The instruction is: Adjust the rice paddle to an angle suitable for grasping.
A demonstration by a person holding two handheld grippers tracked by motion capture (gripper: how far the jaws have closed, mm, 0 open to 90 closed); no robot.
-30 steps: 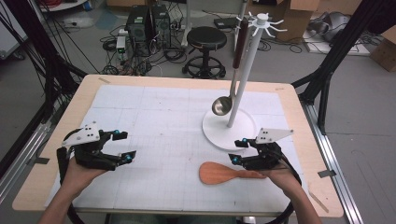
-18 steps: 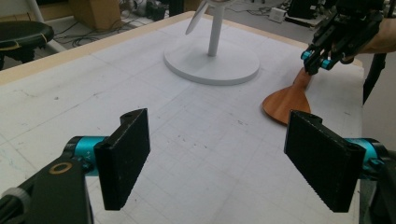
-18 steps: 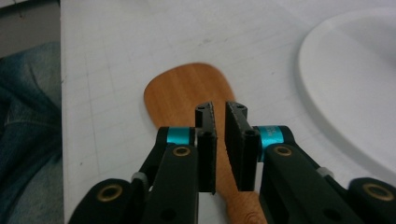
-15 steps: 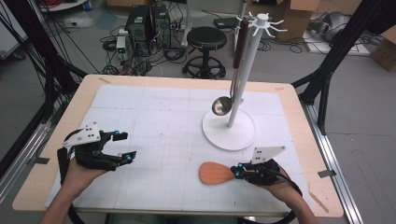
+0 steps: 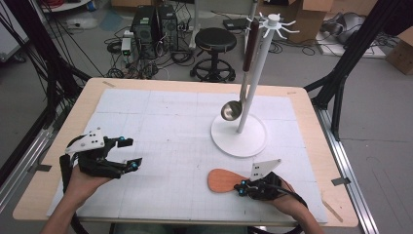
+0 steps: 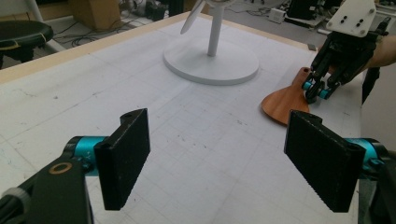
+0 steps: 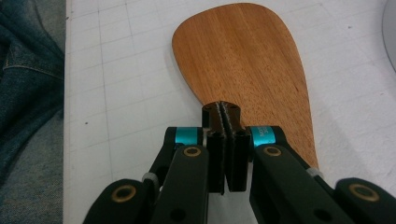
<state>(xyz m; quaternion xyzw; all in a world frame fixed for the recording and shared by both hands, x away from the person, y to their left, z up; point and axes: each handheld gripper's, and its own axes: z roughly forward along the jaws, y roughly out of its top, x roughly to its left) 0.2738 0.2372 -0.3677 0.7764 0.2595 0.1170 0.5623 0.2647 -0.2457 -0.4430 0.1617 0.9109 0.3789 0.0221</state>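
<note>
Right gripper (image 5: 242,188) clamped on a wooden spatula (image 5: 225,180).

The spatula lies flat on the white mat (image 5: 160,126) at the near right, its broad reddish-brown blade pointing left, just near of the white stand (image 5: 238,135). The right jaws have just been closing and now pinch its narrow handle. The left gripper (image 5: 127,153) stands wide apart over the near left, holding nothing.
</note>
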